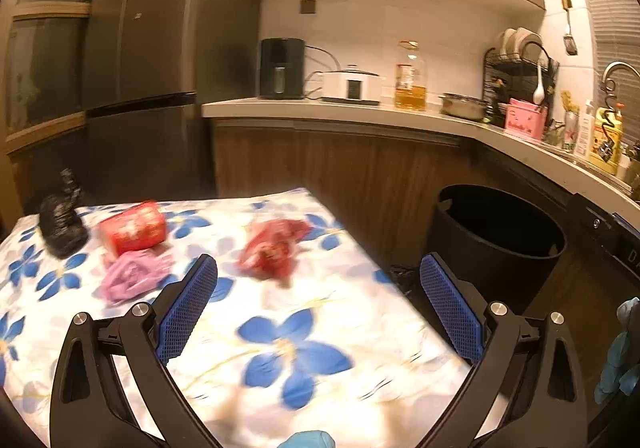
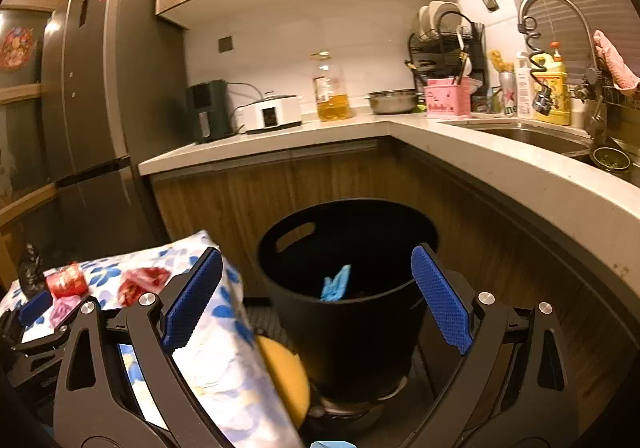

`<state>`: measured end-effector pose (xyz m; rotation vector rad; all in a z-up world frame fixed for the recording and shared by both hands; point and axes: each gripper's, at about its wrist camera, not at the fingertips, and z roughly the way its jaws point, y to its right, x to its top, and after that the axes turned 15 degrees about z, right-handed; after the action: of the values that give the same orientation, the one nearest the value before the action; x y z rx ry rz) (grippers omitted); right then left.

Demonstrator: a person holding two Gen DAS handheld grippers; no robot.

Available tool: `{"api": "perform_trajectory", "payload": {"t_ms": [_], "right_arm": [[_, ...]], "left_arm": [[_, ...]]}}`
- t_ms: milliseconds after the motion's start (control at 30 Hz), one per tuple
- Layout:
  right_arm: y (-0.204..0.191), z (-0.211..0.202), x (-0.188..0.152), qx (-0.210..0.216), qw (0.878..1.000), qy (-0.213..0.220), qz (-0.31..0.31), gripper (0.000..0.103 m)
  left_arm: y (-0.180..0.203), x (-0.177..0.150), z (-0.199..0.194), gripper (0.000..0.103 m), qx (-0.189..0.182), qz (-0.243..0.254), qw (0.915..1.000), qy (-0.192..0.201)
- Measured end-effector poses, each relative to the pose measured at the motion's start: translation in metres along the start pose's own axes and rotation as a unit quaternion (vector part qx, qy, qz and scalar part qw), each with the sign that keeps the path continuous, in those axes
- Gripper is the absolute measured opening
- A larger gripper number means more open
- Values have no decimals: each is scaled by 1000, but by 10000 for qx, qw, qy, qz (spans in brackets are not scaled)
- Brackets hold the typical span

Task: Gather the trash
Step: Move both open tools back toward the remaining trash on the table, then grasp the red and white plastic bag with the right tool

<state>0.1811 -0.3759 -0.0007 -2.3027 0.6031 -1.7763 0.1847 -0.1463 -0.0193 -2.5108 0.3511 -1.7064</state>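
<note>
Over the floral-cloth counter [image 1: 288, 348] the left gripper [image 1: 318, 280] hung with its blue-padded jaws spread wide and nothing between them. Ahead of it on the cloth lay four pieces of trash: a crumpled red wrapper [image 1: 274, 250] nearest centre, a red printed cup [image 1: 134, 228] on its side, a pink crumpled bag [image 1: 130, 276] touching the cup's near side, and a black bag [image 1: 60, 224] at the far left edge. Right gripper [image 2: 316, 296] was likewise wide open and empty, aimed at the black bin [image 2: 344, 288] standing on the floor just beside the counter's corner. Inside the bin a blue scrap [image 2: 335, 284] showed against the near wall (material could not be told). A yellow round object [image 2: 286, 376] sat low between cloth and bin, partly hidden.
</note>
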Motion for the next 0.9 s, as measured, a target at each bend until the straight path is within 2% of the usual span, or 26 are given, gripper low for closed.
{"api": "perform_trajectory", "payload": {"t_ms": [200, 433, 733, 900], "right_arm": [[-32, -4, -15, 241, 9996, -105, -139, 94], [-76, 1, -40, 574, 9973, -285, -355, 94], [-140, 46, -74, 1064, 9893, -778, -628, 94], [-165, 82, -87, 1149, 9853, -1070, -669, 94]], "left_arm": [[-36, -20, -17, 97, 434, -77, 9990, -21], [-81, -38, -36, 97, 806, -393, 9960, -31], [-126, -56, -45, 97, 1177, -673, 9907, -107], [-147, -63, -41, 97, 1325, -785, 9878, -214]]}}
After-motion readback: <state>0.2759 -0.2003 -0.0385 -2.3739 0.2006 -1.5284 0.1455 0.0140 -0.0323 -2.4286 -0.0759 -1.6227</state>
